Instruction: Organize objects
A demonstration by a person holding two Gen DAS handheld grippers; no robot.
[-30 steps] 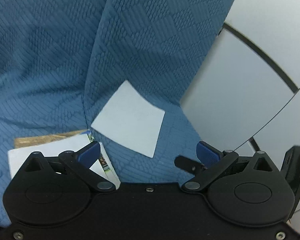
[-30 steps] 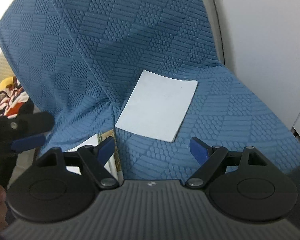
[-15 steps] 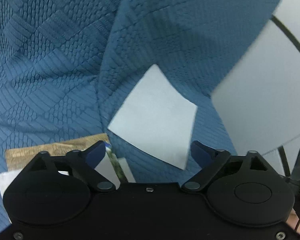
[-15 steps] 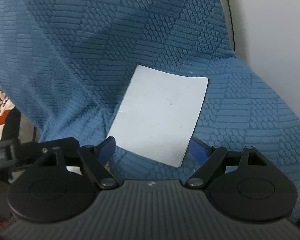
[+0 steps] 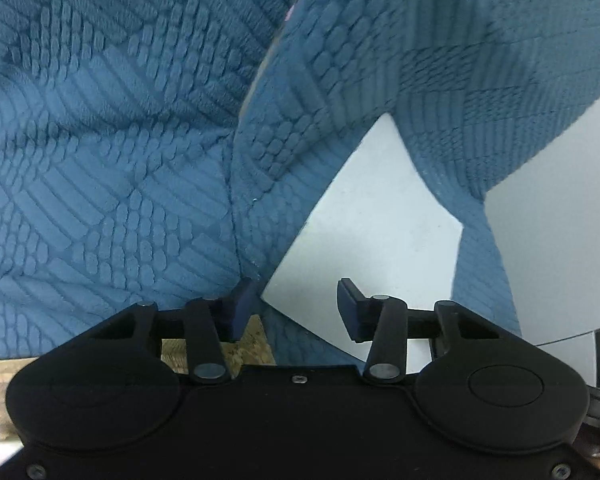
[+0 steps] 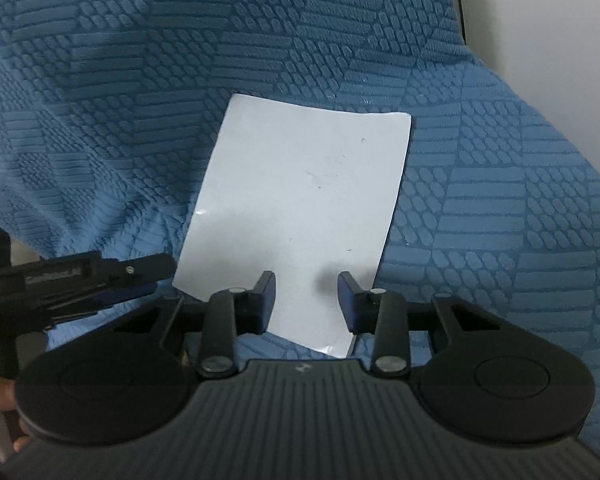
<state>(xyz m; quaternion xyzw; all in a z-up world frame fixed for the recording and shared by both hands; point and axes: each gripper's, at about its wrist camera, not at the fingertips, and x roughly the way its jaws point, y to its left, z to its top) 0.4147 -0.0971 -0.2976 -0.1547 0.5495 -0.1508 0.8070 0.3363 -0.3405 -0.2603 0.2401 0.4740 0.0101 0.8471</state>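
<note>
White card [image 6: 300, 208] lies lengthwise ahead of the right claw [image 6: 306, 300], near edge between its closing, unclamped jaws; left claw [image 5: 296, 304], also closing, straddles a corner.

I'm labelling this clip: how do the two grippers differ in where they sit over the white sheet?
The right gripper sits over the near edge of the white sheet, mid-width; the left gripper sits at its near left corner. The right's body is ribbed grey; the left's is plain black. Both have blue pads, point down at the blue textured cover, and are closing, not yet pressing the sheet.
</note>
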